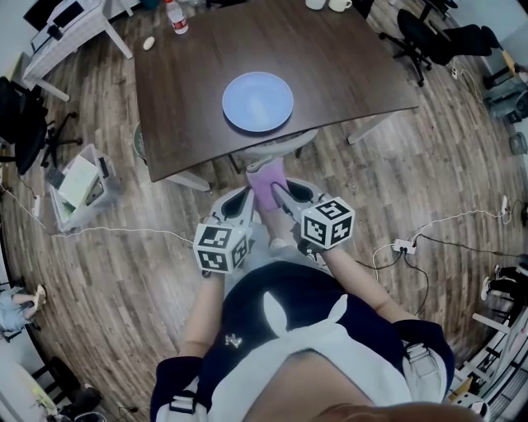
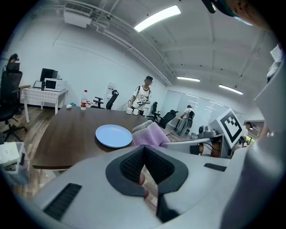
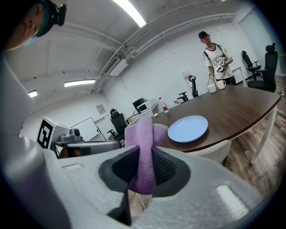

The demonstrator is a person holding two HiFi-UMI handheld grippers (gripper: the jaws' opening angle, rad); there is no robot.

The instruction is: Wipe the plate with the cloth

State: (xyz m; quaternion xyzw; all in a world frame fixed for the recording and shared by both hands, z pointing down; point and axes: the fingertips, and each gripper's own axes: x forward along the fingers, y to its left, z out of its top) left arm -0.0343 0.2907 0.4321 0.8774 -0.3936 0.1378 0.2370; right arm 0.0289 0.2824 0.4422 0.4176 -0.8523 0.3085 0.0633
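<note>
- the right gripper (image 3: 145, 167) has its jaws clamped on a purple cloth (image 3: 144, 134). the cloth stands upright between the pads and bulges out past the jaw tips.
- the left gripper (image 2: 144, 154) has its jaws closed together, pad against pad.
- the two grippers sit side by side and close together, with the left jaws just beside the cloth. in the head view both are short of the table's near edge, over the wooden floor (image 1: 124, 272).
- a light blue plate (image 1: 257, 101) lies flat on the dark brown table (image 1: 346, 74), ahead of both pairs of jaws and well apart from the cloth.
- seen from the right jaws, the plate is ahead and a little to the right. seen from the left jaws, it is ahead and a little to the left.
- a pale chair (image 1: 280, 147) is tucked at the table's near edge, between the jaw tips and the plate.
- far beyond the plate, a bottle (image 1: 176, 16) and white cups (image 1: 340, 5) stand near the table's far end.
- a person (image 3: 214, 58) stands past that far end, well away from the jaws.
</note>
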